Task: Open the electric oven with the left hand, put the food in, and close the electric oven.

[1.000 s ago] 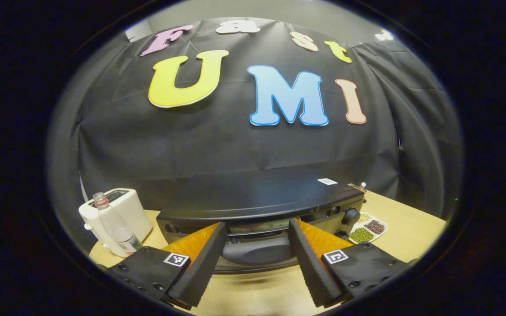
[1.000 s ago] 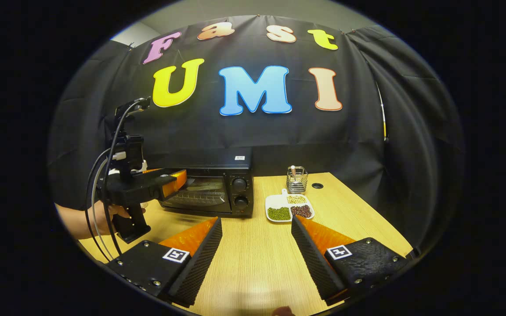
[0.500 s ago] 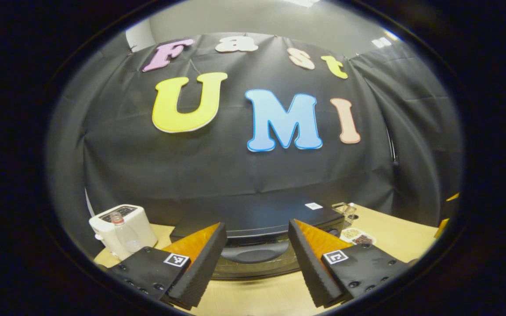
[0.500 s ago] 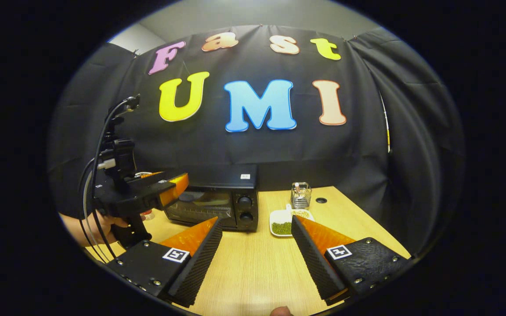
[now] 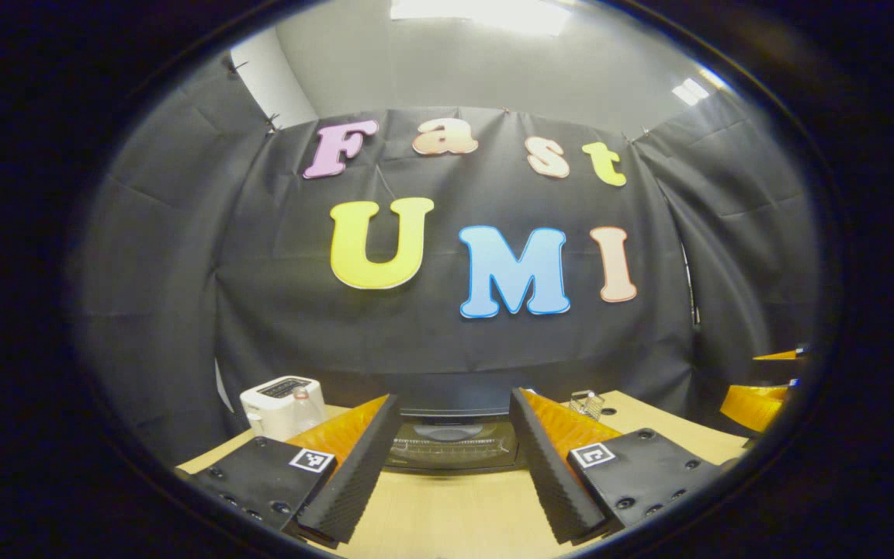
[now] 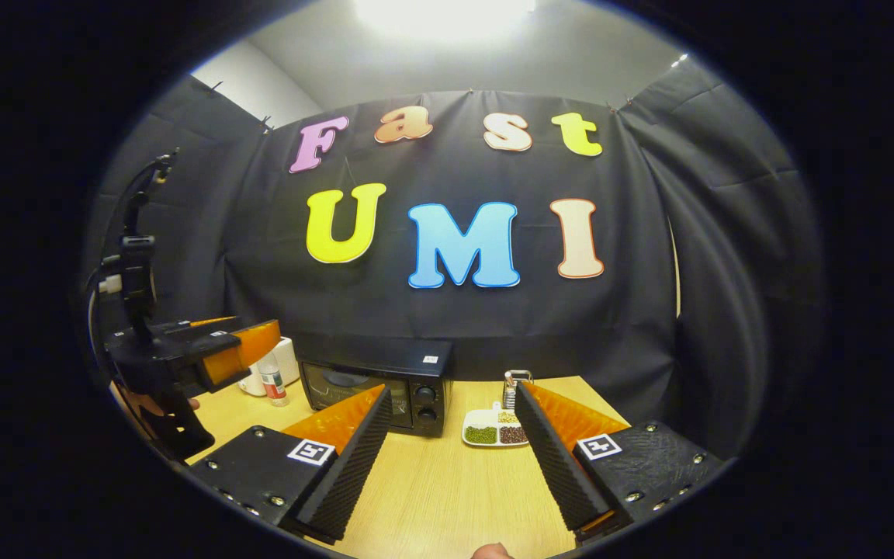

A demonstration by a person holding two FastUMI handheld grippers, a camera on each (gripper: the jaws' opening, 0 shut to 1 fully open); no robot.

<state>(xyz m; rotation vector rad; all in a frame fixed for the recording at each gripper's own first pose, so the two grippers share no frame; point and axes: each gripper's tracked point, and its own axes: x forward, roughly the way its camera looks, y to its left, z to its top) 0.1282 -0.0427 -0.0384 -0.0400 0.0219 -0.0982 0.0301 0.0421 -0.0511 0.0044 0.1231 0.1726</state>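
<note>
Both the left gripper [image 5: 451,454] and right gripper [image 6: 453,458] are held spread and empty, the electric oven [image 6: 373,386] seen shut on the tabletop [image 6: 447,497].

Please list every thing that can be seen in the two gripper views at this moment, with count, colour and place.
electric oven: one, black, door shut, at the back of the table against the black cloth.
toaster: one, white, left of the electric oven.
bottle: one, clear with a red cap, in front of the toaster.
divided dish: one, white, holding green, dark and pale beans, right of the oven.
wire holder: one, metal, behind the dish.
table: one, light wood.
left hand-held gripper: one, black with orange fingers, open, pointing at the oven, holding nothing.
right hand-held gripper: one, same colours, open, over the table, holding nothing.
hand: one, gripping the left gripper's handle.
</note>
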